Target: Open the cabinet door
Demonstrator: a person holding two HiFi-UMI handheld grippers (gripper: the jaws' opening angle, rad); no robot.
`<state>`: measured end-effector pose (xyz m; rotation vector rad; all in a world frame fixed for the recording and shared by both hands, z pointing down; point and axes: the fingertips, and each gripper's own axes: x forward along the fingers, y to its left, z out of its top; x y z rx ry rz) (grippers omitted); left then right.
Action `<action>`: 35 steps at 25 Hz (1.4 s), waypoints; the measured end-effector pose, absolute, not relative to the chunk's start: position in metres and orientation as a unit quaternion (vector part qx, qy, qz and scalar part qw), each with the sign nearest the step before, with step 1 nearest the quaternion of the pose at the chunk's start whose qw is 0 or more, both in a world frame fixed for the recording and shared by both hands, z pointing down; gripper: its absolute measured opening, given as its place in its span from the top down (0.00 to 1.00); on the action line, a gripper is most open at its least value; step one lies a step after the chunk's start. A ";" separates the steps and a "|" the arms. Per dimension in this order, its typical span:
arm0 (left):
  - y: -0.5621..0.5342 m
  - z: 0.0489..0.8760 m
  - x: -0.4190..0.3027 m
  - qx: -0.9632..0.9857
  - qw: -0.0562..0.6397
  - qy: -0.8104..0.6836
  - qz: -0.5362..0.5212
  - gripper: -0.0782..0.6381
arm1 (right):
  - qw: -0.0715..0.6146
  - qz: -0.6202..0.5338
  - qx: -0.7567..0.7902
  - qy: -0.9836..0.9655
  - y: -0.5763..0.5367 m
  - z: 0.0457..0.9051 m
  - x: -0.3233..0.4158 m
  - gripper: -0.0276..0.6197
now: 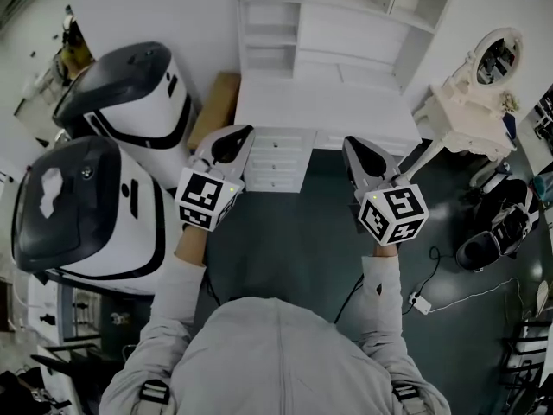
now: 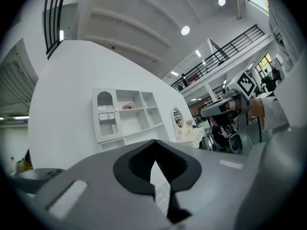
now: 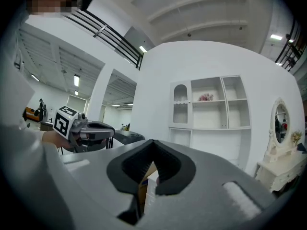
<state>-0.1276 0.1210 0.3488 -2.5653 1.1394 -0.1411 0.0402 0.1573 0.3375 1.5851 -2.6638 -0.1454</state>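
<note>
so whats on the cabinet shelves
One small pink thing on the cabinet's middle shelf; other open shelves look bare. Behind the arched door, too small to tell.

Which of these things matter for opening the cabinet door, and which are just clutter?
Job: white cabinet, left tongs, right tongs, both shut and empty.
Lying about: cardboard box, dressing table, white machines, power strip.
</note>
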 end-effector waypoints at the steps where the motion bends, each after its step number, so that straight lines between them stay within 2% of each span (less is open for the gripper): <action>1: 0.121 0.350 -0.124 -0.900 0.164 0.401 -0.050 0.87 | 0.022 -0.047 0.506 -0.861 0.157 0.339 0.043 0.95; 12: 0.083 0.348 -0.102 -0.890 0.172 0.418 -0.055 0.87 | 0.021 -0.051 0.497 -0.866 0.120 0.341 0.073 0.95; 35: -0.169 0.329 -0.102 -0.899 0.178 0.398 -0.048 0.87 | 0.015 -0.042 0.518 -0.854 -0.116 0.318 0.074 0.96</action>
